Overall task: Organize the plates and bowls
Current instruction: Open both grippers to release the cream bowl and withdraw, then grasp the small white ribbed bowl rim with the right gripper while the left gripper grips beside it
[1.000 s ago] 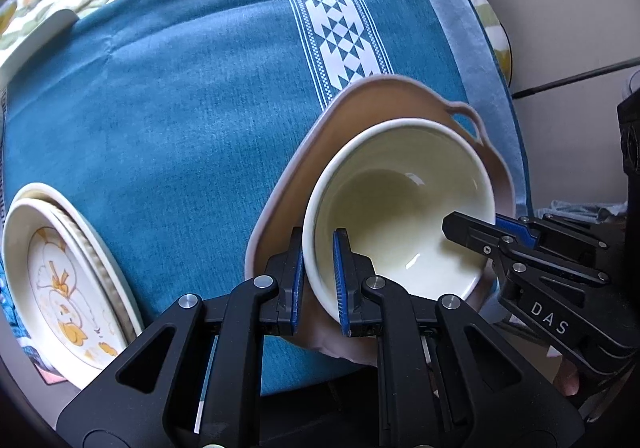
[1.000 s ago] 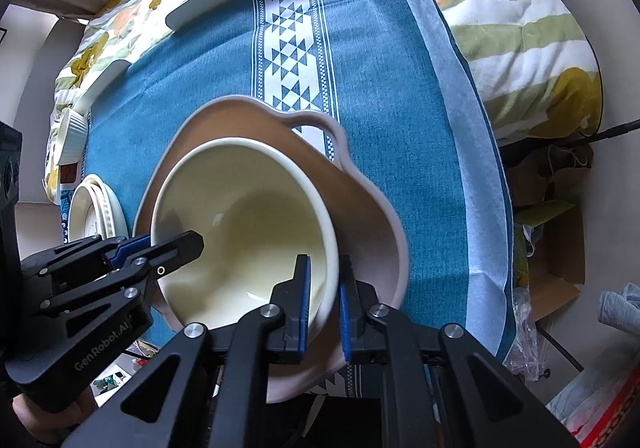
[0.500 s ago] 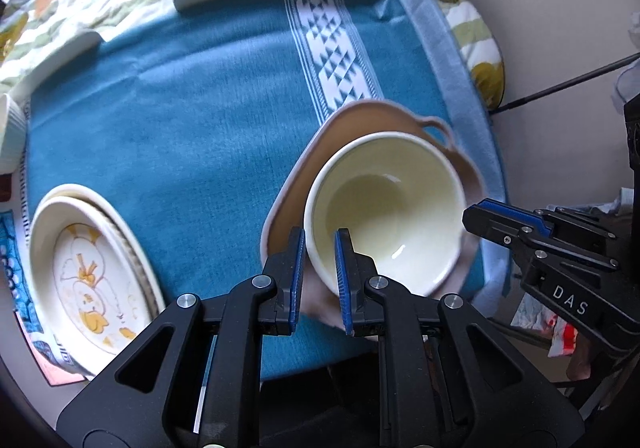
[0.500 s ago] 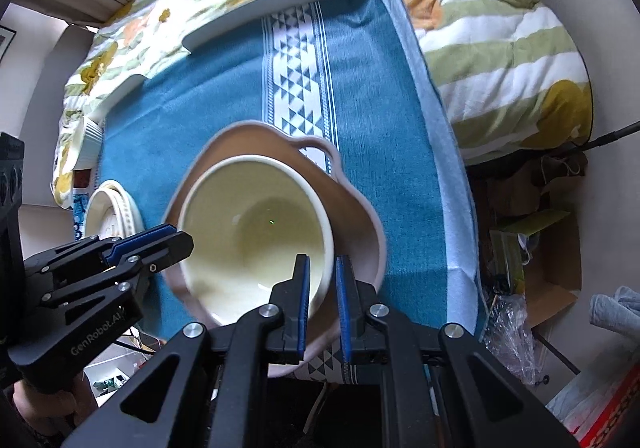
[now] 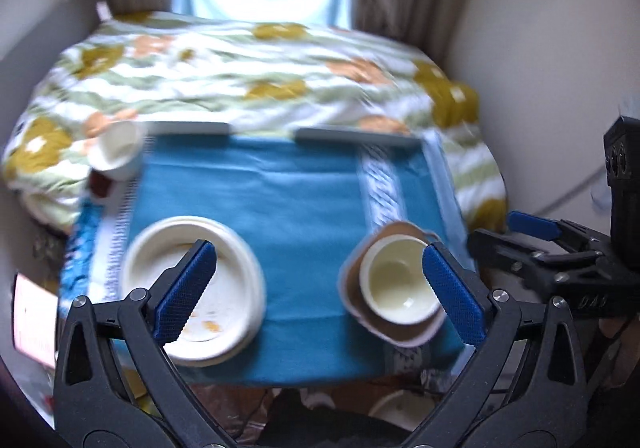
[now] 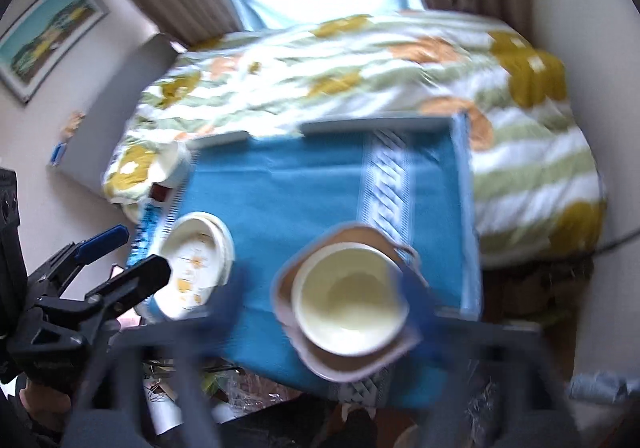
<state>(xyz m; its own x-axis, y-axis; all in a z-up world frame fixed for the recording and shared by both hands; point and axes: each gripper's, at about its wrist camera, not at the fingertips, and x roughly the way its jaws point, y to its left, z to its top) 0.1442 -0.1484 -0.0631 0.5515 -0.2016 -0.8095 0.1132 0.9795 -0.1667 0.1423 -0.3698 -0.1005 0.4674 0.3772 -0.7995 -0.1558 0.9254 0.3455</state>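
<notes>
Both claws opening, empty, above glossy cream bowl (image 5: 396, 284) nested in tan dish (image 5: 404, 334).

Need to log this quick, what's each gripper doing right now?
Left gripper: jaws opening, wide apart, nothing between them.
Right gripper: jaws opening, blurred, holding nothing.

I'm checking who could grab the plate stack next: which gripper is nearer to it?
Left. The left gripper hangs open above the table with the plate stack under one finger; the right gripper hangs over the cream bowl.
</notes>
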